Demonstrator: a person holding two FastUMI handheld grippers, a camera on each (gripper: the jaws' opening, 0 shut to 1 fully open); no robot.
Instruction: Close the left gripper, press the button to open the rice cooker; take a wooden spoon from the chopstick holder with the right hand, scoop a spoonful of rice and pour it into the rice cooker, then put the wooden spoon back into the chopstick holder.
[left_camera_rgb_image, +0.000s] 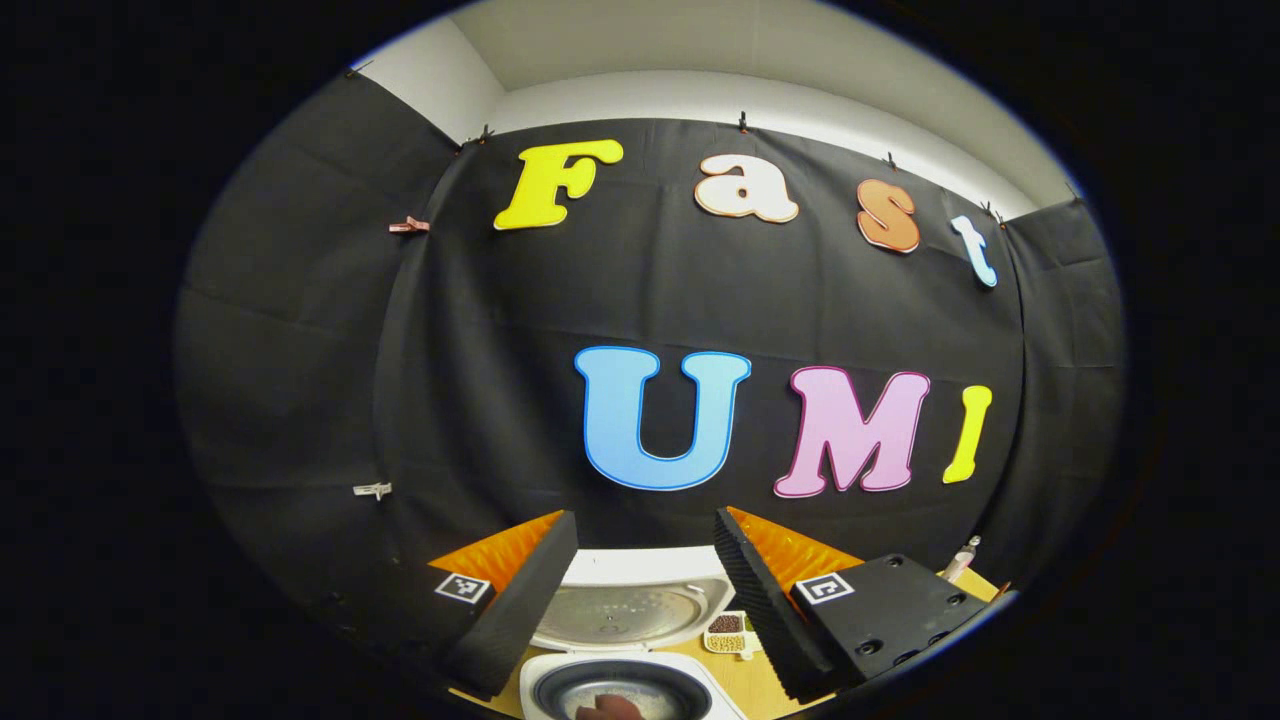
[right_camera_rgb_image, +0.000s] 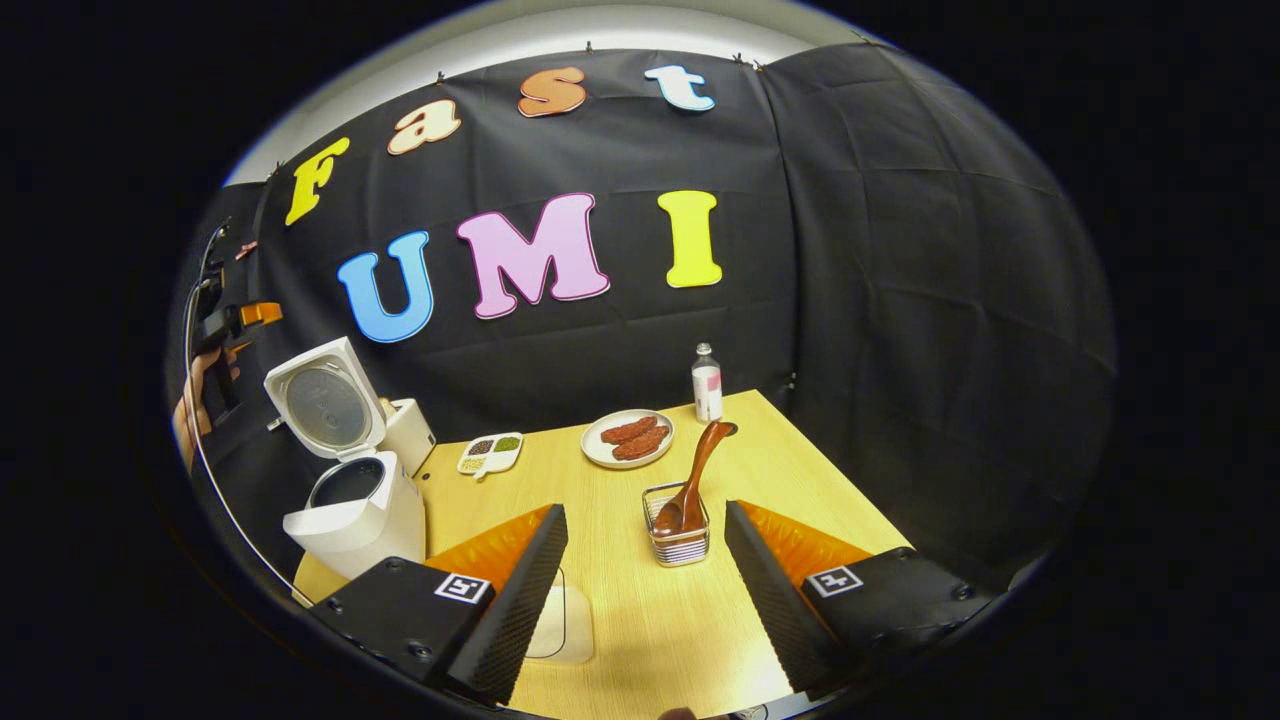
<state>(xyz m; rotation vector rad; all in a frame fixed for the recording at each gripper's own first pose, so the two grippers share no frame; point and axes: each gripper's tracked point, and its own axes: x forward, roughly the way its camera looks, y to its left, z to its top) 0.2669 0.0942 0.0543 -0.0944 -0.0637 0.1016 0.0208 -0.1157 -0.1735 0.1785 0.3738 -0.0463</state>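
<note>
- Your right gripper (right_camera_rgb_image: 645, 570) has its jaws wide apart, holding nothing; the chopstick holder (right_camera_rgb_image: 678, 528) stands on the bench just ahead, between the fingers, apart from both.
- The wooden spoon (right_camera_rgb_image: 693, 473) sits bowl-down in that holder, handle leaning toward the bench's far edge.
- Your left gripper (left_camera_rgb_image: 640, 590) is wide too, above the rice cooker (left_camera_rgb_image: 620, 690).
- The cooker stands at the bench's left edge, white, lid (right_camera_rgb_image: 322, 400) upright.

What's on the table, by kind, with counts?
Rice cooker, lid open: 1
Wire chopstick holder: 1
Wooden spoon, standing in the holder: 1
Round plate with reddish food: 1
Divided dish of grains: 1
Bottle: 1
White container near the front edge: 1
Total: 7
</note>
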